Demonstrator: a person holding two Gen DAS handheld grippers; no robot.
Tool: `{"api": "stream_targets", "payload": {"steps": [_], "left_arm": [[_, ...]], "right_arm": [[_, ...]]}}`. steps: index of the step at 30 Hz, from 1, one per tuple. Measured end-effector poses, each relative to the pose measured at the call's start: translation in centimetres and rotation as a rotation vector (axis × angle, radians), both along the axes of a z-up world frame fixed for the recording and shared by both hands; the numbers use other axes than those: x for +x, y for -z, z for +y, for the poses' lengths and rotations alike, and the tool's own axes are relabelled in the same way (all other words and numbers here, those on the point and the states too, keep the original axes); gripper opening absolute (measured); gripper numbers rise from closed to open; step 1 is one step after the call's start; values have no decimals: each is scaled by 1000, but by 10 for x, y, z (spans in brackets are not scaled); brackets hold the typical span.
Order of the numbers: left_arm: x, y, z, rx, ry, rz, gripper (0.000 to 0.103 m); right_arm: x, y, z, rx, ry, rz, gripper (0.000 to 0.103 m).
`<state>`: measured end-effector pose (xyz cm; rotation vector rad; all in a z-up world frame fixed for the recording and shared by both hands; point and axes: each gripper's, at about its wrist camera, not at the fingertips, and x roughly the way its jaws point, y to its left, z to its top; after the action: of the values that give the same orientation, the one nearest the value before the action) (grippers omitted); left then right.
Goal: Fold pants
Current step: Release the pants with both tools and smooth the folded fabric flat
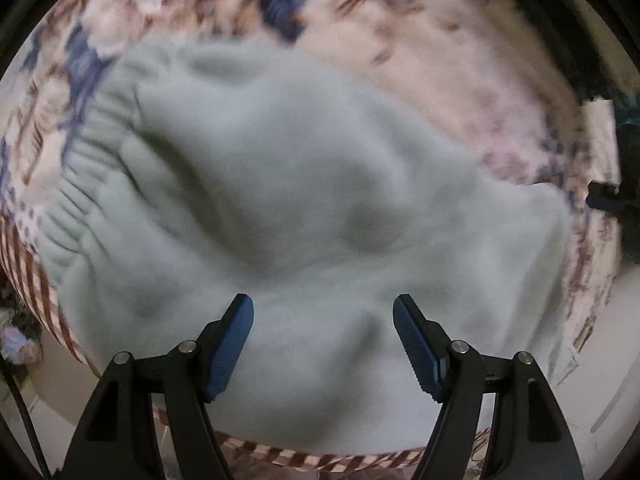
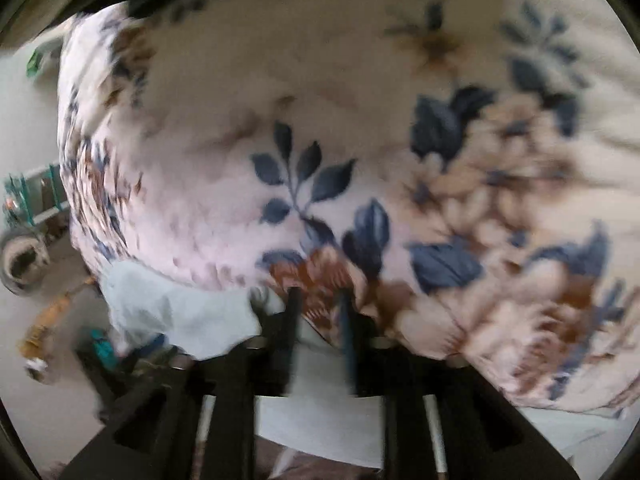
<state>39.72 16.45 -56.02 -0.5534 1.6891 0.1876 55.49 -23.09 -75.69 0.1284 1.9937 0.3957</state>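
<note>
I see soft fleecy pants (image 1: 304, 200), ribbed waistband, on floral blanket (image 2: 360, 100). Left gripper (image 1: 323, 312) wide open, empty; right gripper (image 2: 318, 300) blurred, nearly closed, grip unclear.

Right gripper (image 2: 318, 300) low over a floral bedspread (image 2: 360, 140), blue leaves and brown flowers on pale ground. Fingers close together, narrow gap between; blur hides whether they pinch cloth. Pale pants (image 2: 176, 312) lie at the bedspread's edge, left of the fingers. Floor (image 2: 36, 380) beyond.

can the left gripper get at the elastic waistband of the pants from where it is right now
Probably yes. The left gripper is open over the pants, and nothing covers the waistband up to its left.
</note>
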Motion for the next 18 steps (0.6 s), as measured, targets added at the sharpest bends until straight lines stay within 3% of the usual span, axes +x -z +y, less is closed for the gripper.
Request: {"api": "stream_targets", "payload": {"steps": [1,4,6,9,11,12,13,14,16,18], "left_arm": [[2,-7,-2,13,7,-20,71],[10,-25,-16,50,47,-85,72],[14,-20,-25,66,85,-92,72],[18,-5,-53,16,130,-64,72],[19,-10,-72,17,185,-73,72],[20,-13,-83,35,221,-82,76],[20,-17,-99,61,267,-98,82],[19,-21,-116,91,316,-119,97],[12,-27,-146,118,379,-148,99],[10,-27,-180,105,409,-155,99]], "right_arm": [[-10,-14,8,-5,-31,-44,56],[-41,-27,13,18,-56,-69,59],[-72,-8,9,40,1,-18,59],[-114,34,-20,-108,29,-30,59],[-124,34,-34,-74,137,-75,59],[-131,22,-53,-8,259,-117,60],[-137,14,-65,24,322,-144,74],[-148,-4,-91,70,419,-207,87],[-176,-34,-140,100,550,-325,88],[-209,-57,-200,67,662,-407,88]]}}
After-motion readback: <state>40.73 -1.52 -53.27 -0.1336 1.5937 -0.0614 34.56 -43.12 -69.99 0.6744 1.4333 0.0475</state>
